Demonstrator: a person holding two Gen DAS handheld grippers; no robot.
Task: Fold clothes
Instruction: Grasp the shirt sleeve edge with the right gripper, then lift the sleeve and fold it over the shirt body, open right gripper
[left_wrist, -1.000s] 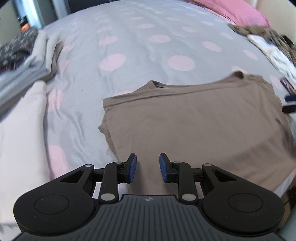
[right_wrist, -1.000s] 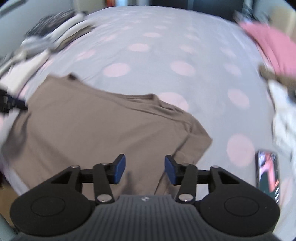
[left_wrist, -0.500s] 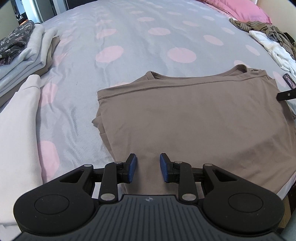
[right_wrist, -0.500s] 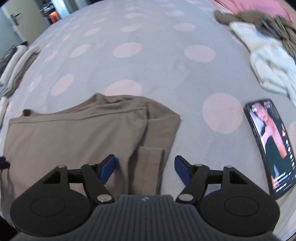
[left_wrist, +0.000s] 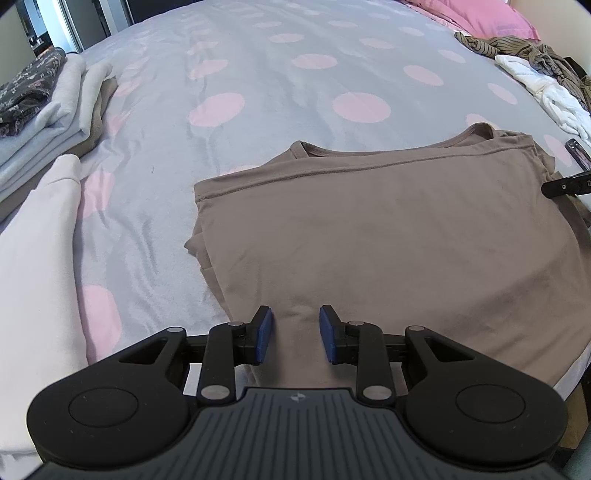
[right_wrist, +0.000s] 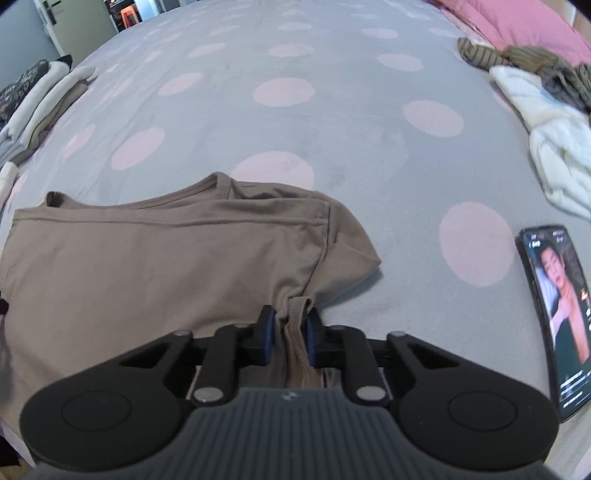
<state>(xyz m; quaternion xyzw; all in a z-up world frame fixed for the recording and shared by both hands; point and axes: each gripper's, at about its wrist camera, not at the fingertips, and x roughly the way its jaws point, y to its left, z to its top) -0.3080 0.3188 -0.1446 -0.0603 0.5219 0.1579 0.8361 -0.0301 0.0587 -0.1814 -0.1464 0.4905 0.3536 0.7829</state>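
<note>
Right wrist view shows my right gripper (right_wrist: 289, 329) clamped on the brown shirt's (right_wrist: 155, 266) limp sleeve hem — soft, light cloth — left gripper (left_wrist: 294, 329) spread apart.

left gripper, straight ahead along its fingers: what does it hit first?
Probably the brown t-shirt. The left gripper is open and low over the shirt's near hem, fingers pointing across its body toward the collar. Height above the cloth is unclear; if it clears the shirt, the grey polka-dot bedsheet is next.
</note>
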